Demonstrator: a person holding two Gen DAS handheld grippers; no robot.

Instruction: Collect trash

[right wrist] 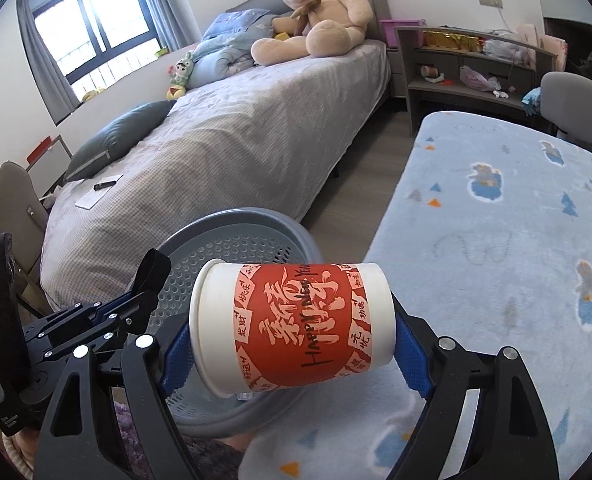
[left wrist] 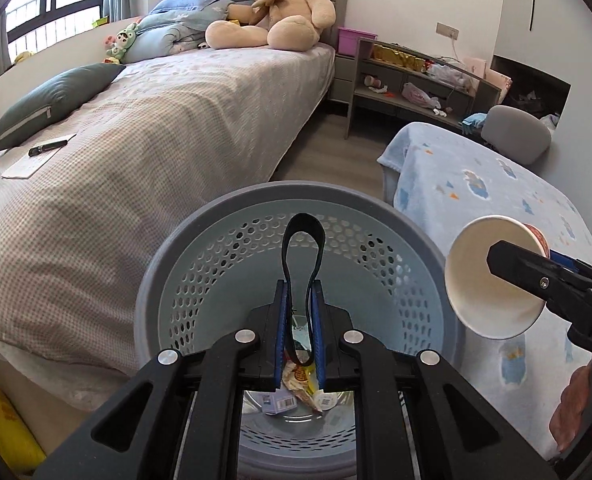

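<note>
Red-and-white paper cup (right wrist: 296,328) lies sideways in our right tongs (right wrist: 292,356), while our left tongs (left wrist: 301,320) pinch a black strap loop (left wrist: 302,240) over the grey perforated plastic basket (left wrist: 200,248).

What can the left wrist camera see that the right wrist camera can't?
Only the left view looks down into the bin, showing wrappers at its bottom and the paper cup's white inside. Only the right view shows the cup's red printed side and the right claw pinching it end to end. Both show the left claw clamping the bin's black strap, and the teddy bear.
</note>
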